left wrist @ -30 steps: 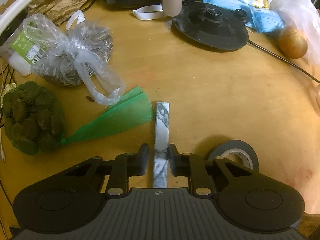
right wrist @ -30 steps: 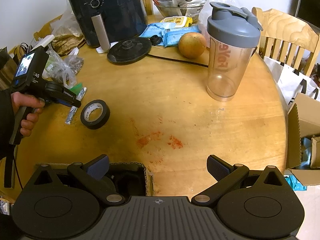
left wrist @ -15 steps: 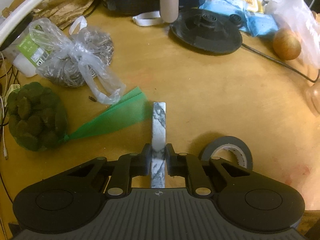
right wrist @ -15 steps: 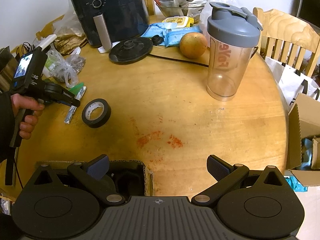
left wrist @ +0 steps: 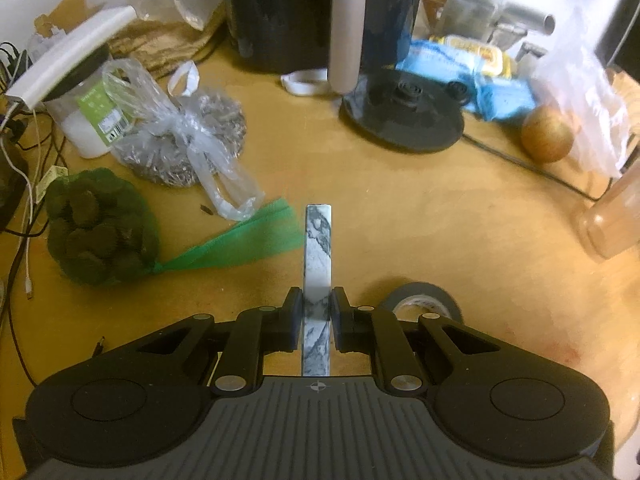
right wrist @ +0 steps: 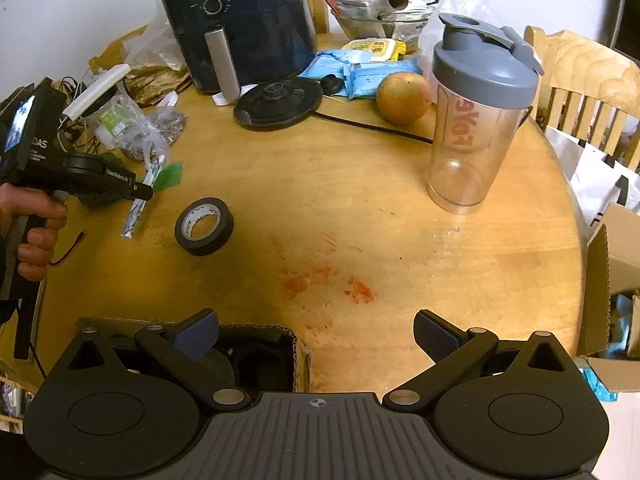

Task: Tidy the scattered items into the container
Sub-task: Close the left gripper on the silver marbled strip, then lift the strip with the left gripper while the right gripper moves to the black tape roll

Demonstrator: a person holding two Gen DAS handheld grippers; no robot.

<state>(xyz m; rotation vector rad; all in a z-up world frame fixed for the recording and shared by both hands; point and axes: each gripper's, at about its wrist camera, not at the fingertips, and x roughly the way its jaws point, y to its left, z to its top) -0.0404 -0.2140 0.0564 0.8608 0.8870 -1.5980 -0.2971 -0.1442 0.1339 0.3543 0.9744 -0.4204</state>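
A: Left claw (left wrist: 316, 312)?
B: I log it clenched on the marbled strip (left wrist: 318, 248), frame centre, above the worktop (left wrist: 400, 220).
A: Nearby?
B: Tape roll (left wrist: 420, 300) lower right, green net bag (left wrist: 100, 228) left. Right claw (right wrist: 316, 340) released, cardboard box (right wrist: 296, 344) beneath.

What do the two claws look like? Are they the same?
Nearly. Both are black with a ribbed grey middle and round discs at the sides. The right claw has blue dimpled pads; the left claw has dark ones. Seen from the side, the left claw has white lettering and a small glowing screen.
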